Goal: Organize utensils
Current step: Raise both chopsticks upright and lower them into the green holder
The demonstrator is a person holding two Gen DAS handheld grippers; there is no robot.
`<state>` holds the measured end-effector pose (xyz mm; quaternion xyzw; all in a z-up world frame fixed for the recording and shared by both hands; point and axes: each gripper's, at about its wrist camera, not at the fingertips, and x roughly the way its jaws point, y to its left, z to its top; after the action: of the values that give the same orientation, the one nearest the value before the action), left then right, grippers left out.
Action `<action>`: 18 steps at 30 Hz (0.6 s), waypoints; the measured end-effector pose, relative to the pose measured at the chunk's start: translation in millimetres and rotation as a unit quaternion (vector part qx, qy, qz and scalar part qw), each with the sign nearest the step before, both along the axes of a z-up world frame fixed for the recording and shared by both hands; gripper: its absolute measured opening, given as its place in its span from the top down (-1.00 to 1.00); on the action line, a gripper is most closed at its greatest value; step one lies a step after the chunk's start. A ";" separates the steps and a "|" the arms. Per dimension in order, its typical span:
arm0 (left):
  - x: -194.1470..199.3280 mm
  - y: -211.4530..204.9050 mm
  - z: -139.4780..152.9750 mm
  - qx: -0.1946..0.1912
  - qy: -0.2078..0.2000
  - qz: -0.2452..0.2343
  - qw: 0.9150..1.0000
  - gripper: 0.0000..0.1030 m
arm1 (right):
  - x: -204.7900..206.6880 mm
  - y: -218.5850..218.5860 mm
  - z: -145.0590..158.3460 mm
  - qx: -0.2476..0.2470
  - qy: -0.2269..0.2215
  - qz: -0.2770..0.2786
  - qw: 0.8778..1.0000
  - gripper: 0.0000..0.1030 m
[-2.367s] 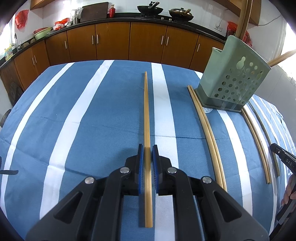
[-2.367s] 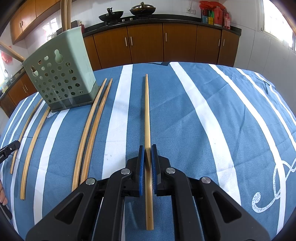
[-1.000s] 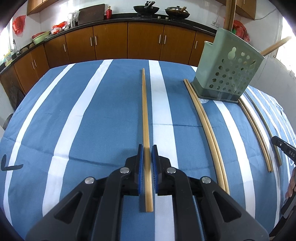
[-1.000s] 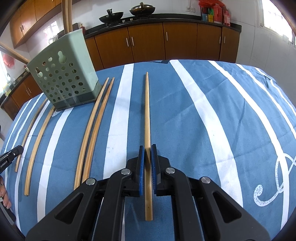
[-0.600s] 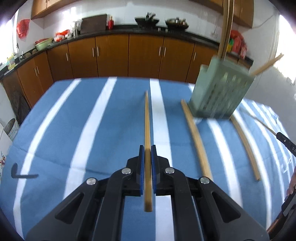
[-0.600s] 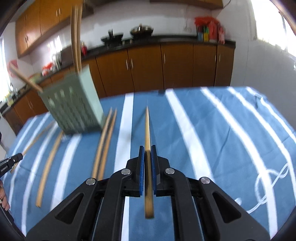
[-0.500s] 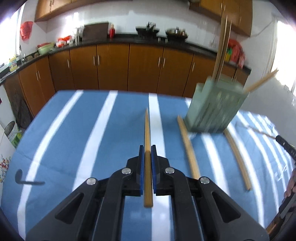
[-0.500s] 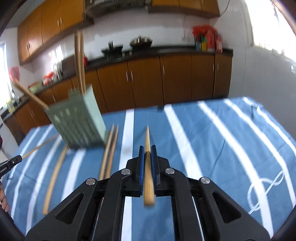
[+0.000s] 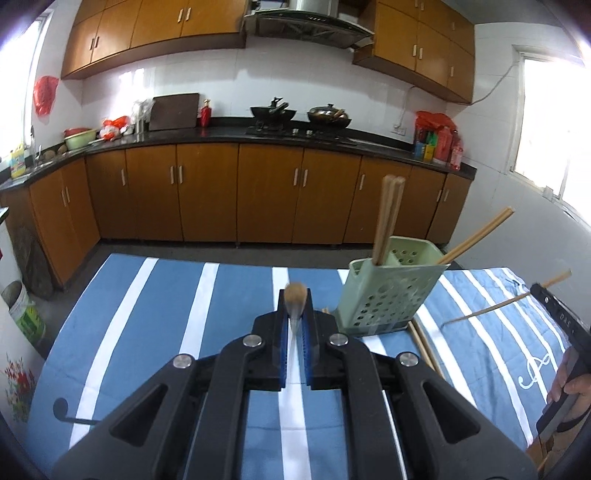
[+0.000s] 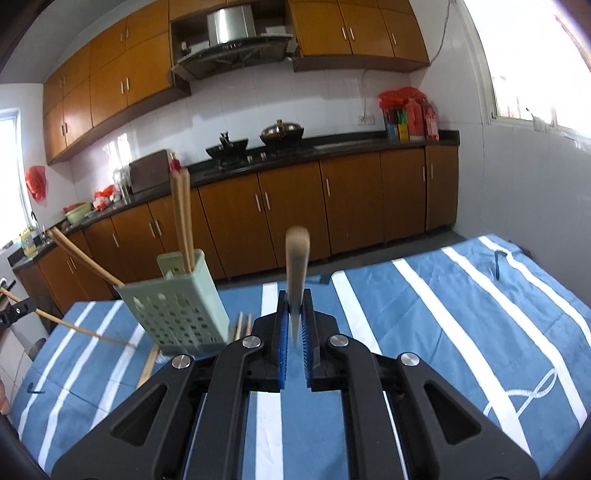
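chopstick (image 9: 294,295) clamped in left gripper (image 9: 294,354), another chopstick (image 10: 296,258) clamped in right gripper (image 10: 294,354), both above tabletop (image 9: 155,314); light, stiff, slippery, pinch mid-shaft. holder (image 9: 388,291) near far edge.

A domestic kitchen. Brown wooden cabinets (image 9: 236,192) run below a dark countertop (image 9: 229,136) and along the white-tiled wall above; woks (image 9: 273,110) sit on a gas hob beneath a steel range hood (image 9: 306,18). A striped tablecloth (image 9: 155,306) covers the foreground table.
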<state>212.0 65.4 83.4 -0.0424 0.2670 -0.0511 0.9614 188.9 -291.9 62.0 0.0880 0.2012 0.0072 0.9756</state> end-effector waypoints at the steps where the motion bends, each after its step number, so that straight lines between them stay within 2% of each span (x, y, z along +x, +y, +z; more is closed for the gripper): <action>1: -2.0 -0.4 3.1 -0.001 -0.002 -0.004 1.000 0.85 | -0.8 0.9 4.3 0.000 -0.005 0.002 1.000 0.86; 6: -11.2 -9.6 24.9 -0.013 -0.022 -0.031 0.999 0.85 | -8.7 6.2 35.5 0.009 -0.041 0.027 0.999 0.86; 11: -17.7 -24.3 54.2 -0.031 -0.056 -0.053 0.997 0.85 | -15.3 12.7 69.7 0.039 -0.086 0.063 0.993 0.86; 15: -17.1 -36.0 82.7 -0.056 -0.099 -0.061 0.992 0.85 | -18.3 24.9 93.5 0.056 -0.128 0.091 0.986 0.86; 18: -12.2 -41.9 102.9 -0.077 -0.136 -0.051 0.986 0.85 | -15.8 36.5 103.8 0.047 -0.157 0.096 0.982 0.86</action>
<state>199.8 23.5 186.3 -0.0948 0.1310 -0.1259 0.9788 173.1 -255.4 165.8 0.1114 0.0523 0.1237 0.9847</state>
